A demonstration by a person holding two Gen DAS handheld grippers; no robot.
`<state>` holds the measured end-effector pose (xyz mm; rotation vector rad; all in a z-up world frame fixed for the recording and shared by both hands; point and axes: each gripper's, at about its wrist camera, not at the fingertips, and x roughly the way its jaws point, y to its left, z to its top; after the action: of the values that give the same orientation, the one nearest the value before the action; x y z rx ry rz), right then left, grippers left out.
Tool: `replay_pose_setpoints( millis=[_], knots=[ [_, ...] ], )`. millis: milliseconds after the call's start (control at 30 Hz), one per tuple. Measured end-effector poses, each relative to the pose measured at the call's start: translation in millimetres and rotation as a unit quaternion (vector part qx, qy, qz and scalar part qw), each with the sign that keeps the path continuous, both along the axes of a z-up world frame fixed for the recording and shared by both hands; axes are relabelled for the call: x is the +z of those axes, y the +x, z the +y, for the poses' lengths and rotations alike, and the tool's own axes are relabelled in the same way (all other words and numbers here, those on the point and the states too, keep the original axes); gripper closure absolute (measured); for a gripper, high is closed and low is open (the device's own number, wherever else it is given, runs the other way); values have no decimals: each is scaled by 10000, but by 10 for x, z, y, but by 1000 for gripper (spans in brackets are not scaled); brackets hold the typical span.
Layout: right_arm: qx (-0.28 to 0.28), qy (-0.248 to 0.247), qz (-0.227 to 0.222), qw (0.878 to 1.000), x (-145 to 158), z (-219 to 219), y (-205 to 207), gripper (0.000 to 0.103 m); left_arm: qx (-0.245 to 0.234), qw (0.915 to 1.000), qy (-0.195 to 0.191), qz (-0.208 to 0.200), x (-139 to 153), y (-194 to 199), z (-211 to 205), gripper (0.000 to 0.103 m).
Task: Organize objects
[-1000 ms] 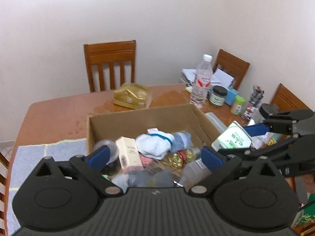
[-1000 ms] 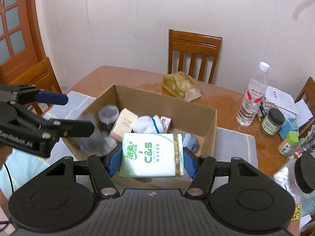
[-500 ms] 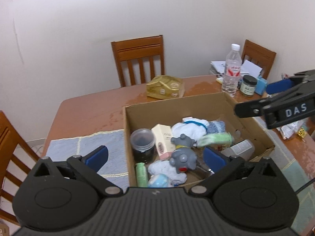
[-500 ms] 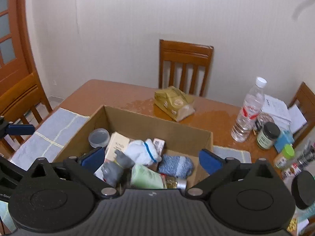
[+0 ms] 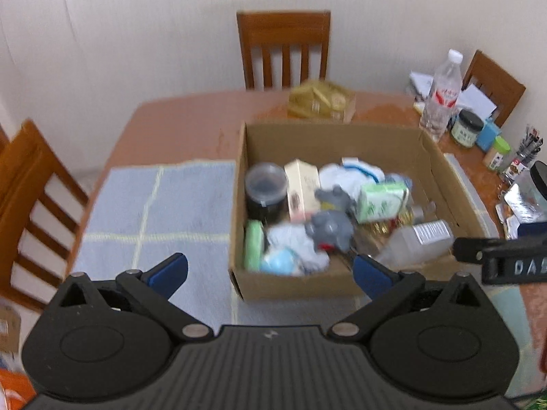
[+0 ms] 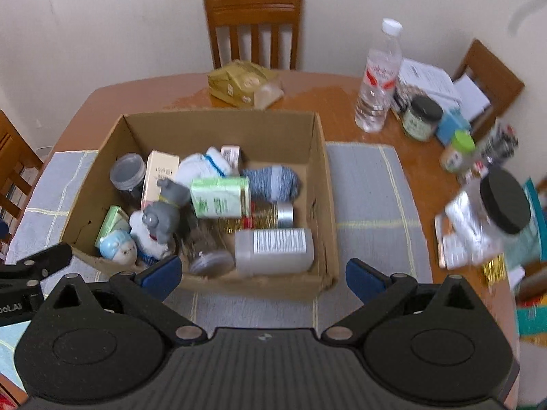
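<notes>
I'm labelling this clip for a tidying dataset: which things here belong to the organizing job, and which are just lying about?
Job:
cardboard box
green tissue pack
grey toy
blue sock
clear bottle
both tongs, left and right, open and empty

Probably lying about:
water bottle
gold packet
dark-lidded jar
chair

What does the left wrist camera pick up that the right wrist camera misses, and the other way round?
Only the left wrist view shows the wide stretch of blue placemat left of the cardboard box and the open left gripper up close.

Only the right wrist view shows the blue sock plainly, the round grey lid near the box's front, and the open right gripper up close.

Both show the box, the grey plush toy, the green tissue pack, the water bottle and the gold bag.
</notes>
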<state>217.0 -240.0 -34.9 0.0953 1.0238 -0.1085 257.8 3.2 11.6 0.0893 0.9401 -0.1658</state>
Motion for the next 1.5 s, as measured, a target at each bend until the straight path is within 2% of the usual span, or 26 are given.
replay_pose_setpoints(
  millis=[167, 467, 1500],
  knots=[
    [-106, -51, 112, 9999, 32, 46, -139, 0, 38, 9995, 306, 103, 36, -72, -90, 1],
    [-68, -111, 102, 9999, 116, 90, -246, 0, 7, 9996, 259, 121, 141, -134, -120, 1],
    [-101, 50, 136, 9998, 134, 80, -251, 0, 42, 9996, 248, 133, 155, -131, -111, 1]
  ],
)
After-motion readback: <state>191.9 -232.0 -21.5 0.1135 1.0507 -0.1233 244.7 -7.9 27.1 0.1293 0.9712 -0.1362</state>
